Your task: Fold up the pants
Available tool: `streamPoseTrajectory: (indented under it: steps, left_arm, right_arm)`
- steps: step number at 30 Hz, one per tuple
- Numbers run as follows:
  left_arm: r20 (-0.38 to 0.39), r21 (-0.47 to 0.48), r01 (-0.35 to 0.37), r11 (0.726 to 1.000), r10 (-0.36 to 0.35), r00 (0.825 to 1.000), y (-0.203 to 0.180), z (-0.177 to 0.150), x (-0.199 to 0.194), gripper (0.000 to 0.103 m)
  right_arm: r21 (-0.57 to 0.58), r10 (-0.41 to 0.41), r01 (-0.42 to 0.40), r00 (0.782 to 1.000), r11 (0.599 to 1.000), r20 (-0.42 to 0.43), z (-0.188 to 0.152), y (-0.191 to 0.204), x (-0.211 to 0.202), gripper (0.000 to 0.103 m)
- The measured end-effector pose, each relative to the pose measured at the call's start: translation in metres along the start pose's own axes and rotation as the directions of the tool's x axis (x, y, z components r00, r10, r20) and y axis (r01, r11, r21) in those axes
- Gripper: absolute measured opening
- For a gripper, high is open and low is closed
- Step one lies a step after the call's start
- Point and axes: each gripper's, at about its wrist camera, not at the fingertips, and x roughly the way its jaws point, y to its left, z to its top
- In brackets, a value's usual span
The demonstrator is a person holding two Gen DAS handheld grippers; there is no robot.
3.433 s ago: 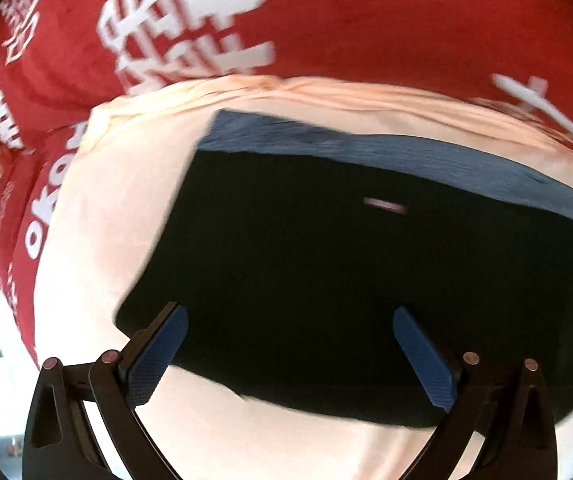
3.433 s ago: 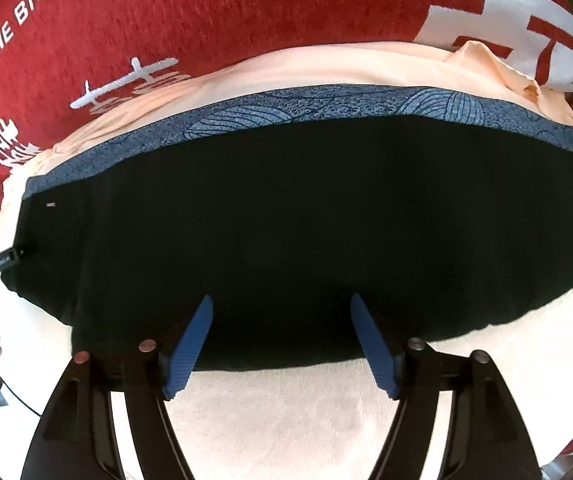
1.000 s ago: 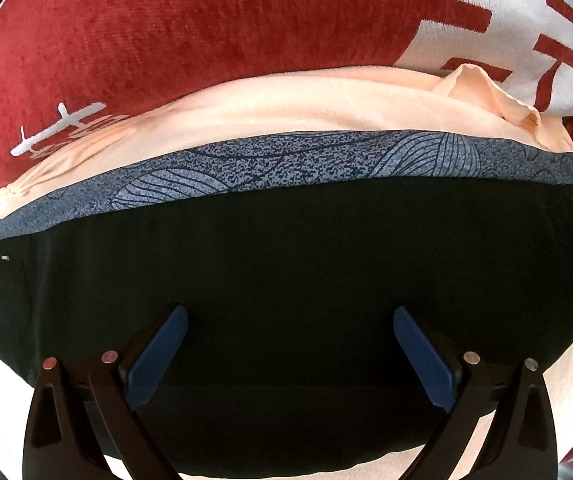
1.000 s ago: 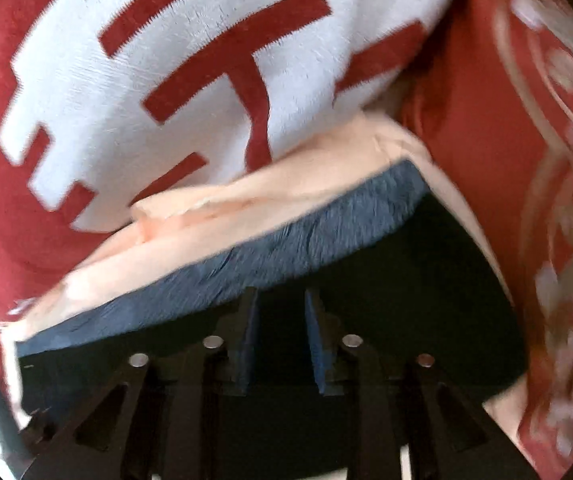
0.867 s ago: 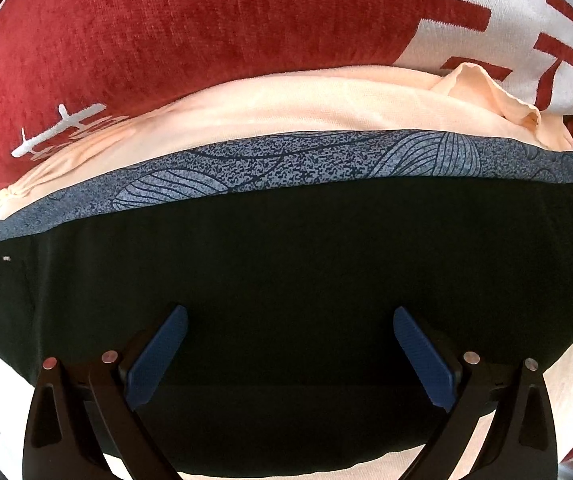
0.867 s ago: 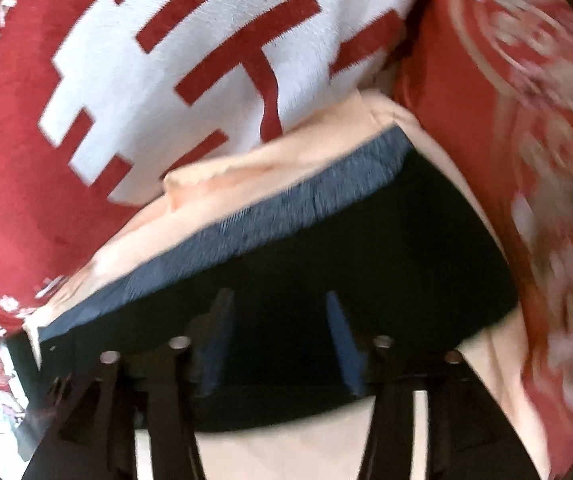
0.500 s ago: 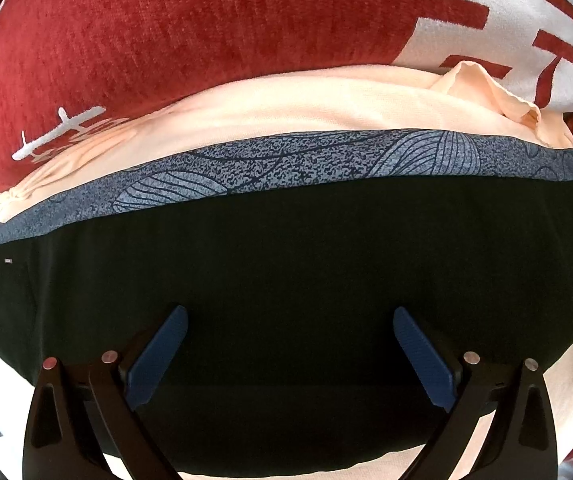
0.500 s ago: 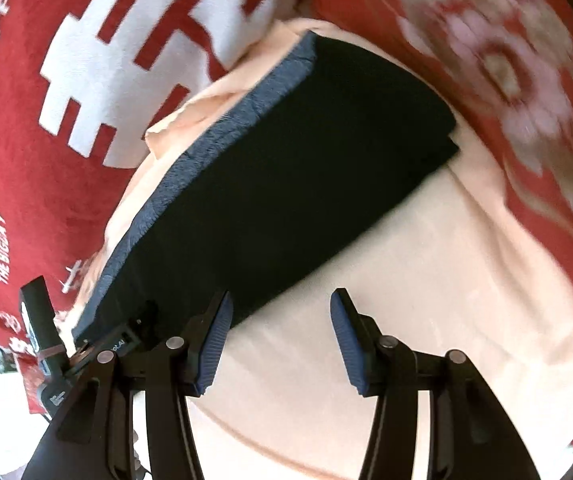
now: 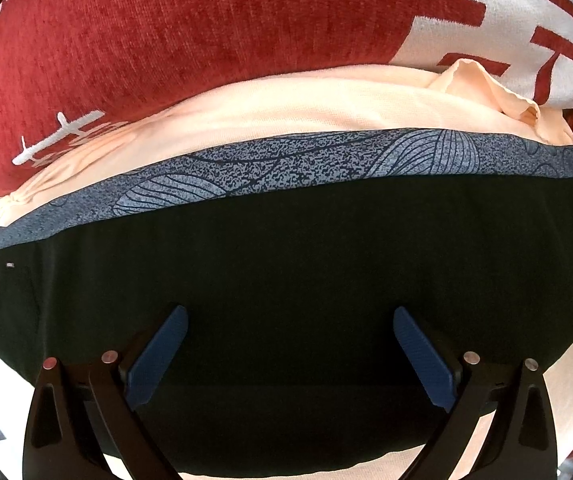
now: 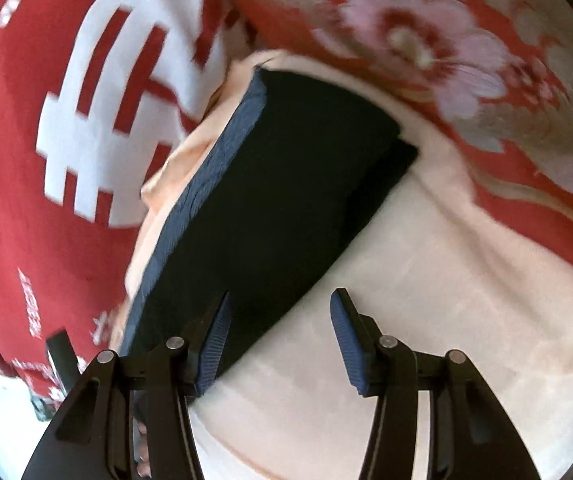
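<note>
Standing wide apart, the jaws of the left gripper (image 9: pixel 290 344) hang over the near half of the folded black pants (image 9: pixel 286 264), nothing clamped between the blue pads (image 9: pixel 158 356). The right gripper (image 10: pixel 278 340) has just been opening; its jaws stand parted and empty, the left pad over the near edge of the pants, the right pad over bare peach cloth (image 10: pixel 426 280). The pants lie flat on that cloth as a compact folded rectangle, their grey-blue patterned waistband (image 9: pixel 286 164) along the far edge. Behind the cloth rests a red cushion (image 9: pixel 186 32) with white lettering; to the right, red floral fabric (image 10: pixel 446 40), blurred.
</note>
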Motion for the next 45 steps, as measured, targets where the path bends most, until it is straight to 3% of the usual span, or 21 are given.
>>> streamPoseTrajectory:
  steps: [6,8,10,11,14,16,18,20,22,28,31,35,41,45]
  left_arm:
    - [0.029,0.018,-0.006,1.0,0.005,1.0,-0.002,-0.005,-0.006,0.103]
    - [0.024,0.023,-0.002,1.0,0.001,1.0,-0.001,-0.004,-0.008,0.103]
    - [0.038,0.036,-0.022,0.999,0.021,0.999,-0.003,-0.002,-0.016,0.099]
    - [0.058,0.045,-0.029,0.999,0.026,0.998,-0.005,-0.001,-0.022,0.086]
    - [0.112,0.111,0.033,0.993,-0.046,0.993,-0.02,-0.002,-0.047,0.084]
    - [0.122,0.153,0.073,0.986,-0.092,0.988,-0.036,-0.005,-0.051,0.084]
    - [0.092,0.184,0.119,0.976,-0.138,0.986,-0.052,-0.008,-0.044,0.084]
    - [0.007,0.172,0.203,0.964,-0.208,0.978,-0.065,-0.015,-0.023,0.084]
    - [0.064,0.177,0.197,0.964,-0.211,0.975,-0.066,-0.018,-0.023,0.086]
    - [0.007,0.155,0.287,0.945,-0.291,0.957,-0.049,-0.011,-0.029,0.086]
    - [0.008,0.1,0.303,0.948,-0.305,0.952,-0.025,-0.012,-0.04,0.087]
    - [0.034,0.046,0.272,0.961,-0.273,0.961,0.029,-0.018,-0.052,0.087]
    - [0.035,-0.036,0.183,0.982,-0.182,0.983,0.133,-0.033,-0.054,0.087]
    - [0.031,-0.1,0.124,0.987,-0.122,0.992,0.209,-0.056,-0.05,0.087]
  right_arm:
    - [0.041,0.093,-0.098,0.989,0.994,0.116,0.013,-0.008,0.009,0.056]
    - [0.032,0.092,-0.097,0.986,0.995,0.136,0.02,-0.001,0.016,0.056]
    - [0.038,0.079,-0.085,0.989,0.996,0.129,0.025,0.004,0.02,0.043]
    - [0.046,0.053,-0.059,0.992,0.997,0.116,0.028,0.006,0.022,0.023]
    - [0.027,0.028,-0.031,0.995,0.999,0.093,0.032,0.015,0.017,0.017]
    - [-0.061,0.027,-0.021,0.995,0.998,0.099,0.031,0.031,0.004,0.016]
    - [-0.135,0.032,-0.017,0.994,0.991,0.106,0.028,0.047,-0.005,0.016]
    - [-0.176,0.035,-0.015,0.993,0.984,0.113,0.025,0.058,-0.011,0.016]
    - [-0.212,0.028,-0.001,0.992,0.977,0.123,0.023,0.068,-0.014,0.016]
    - [-0.344,-0.016,0.063,0.99,0.937,0.138,0.01,0.104,-0.016,0.016]
    - [-0.415,-0.036,0.1,0.987,0.904,0.16,0.002,0.126,-0.02,0.016]
    - [-0.51,-0.057,0.148,0.98,0.847,0.189,-0.017,0.16,-0.027,0.016]
    - [-0.66,-0.097,0.235,0.966,0.713,0.238,-0.07,0.218,-0.018,0.016]
    - [-0.745,-0.114,0.251,0.966,0.618,0.231,-0.123,0.261,0.017,0.016]
